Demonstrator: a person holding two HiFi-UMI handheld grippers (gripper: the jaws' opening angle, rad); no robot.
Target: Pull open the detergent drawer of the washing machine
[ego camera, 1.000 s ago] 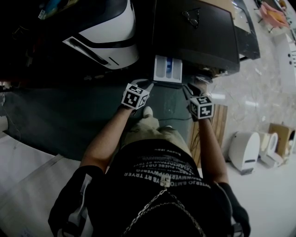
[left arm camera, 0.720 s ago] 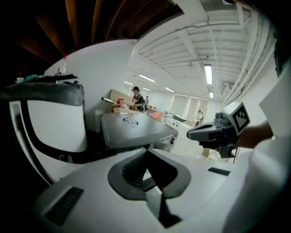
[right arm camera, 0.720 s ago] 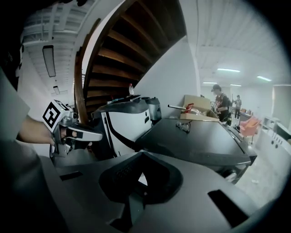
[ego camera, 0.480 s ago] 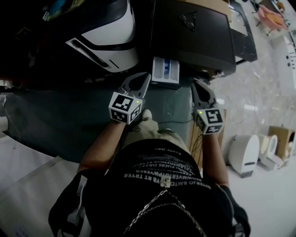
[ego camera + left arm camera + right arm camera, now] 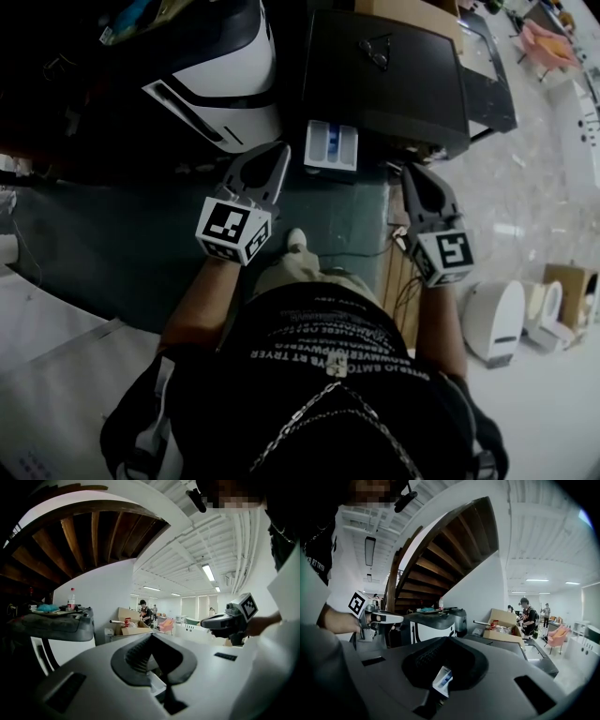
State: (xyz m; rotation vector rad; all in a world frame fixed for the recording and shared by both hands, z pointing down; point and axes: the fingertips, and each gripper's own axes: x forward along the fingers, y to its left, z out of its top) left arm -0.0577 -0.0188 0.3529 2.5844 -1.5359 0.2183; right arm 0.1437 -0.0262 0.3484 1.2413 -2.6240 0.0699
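Observation:
The black washing machine [image 5: 384, 75] stands at the top of the head view. Its white detergent drawer [image 5: 331, 145], with a blue compartment, juts out of the front. My left gripper [image 5: 283, 148] hovers just left of the drawer, shut and empty. My right gripper [image 5: 411, 171] hangs to the drawer's right, its jaws just closed with nothing between them. In the left gripper view the shut jaws [image 5: 152, 637] fill the lower frame, and the drawer [image 5: 157, 686] shows through their gap. The right gripper view shows the drawer [image 5: 442, 679] the same way.
A white and black machine [image 5: 225, 75] stands left of the washer on a dark teal floor [image 5: 112, 234]. White appliances [image 5: 497, 305] sit on the pale floor at right. A cardboard box [image 5: 504, 625] and people [image 5: 528, 616] are far behind.
Both grippers have lifted up from beside the drawer toward the camera and tipped closer to level. Their jaws now stand together. The drawer stays pulled out.

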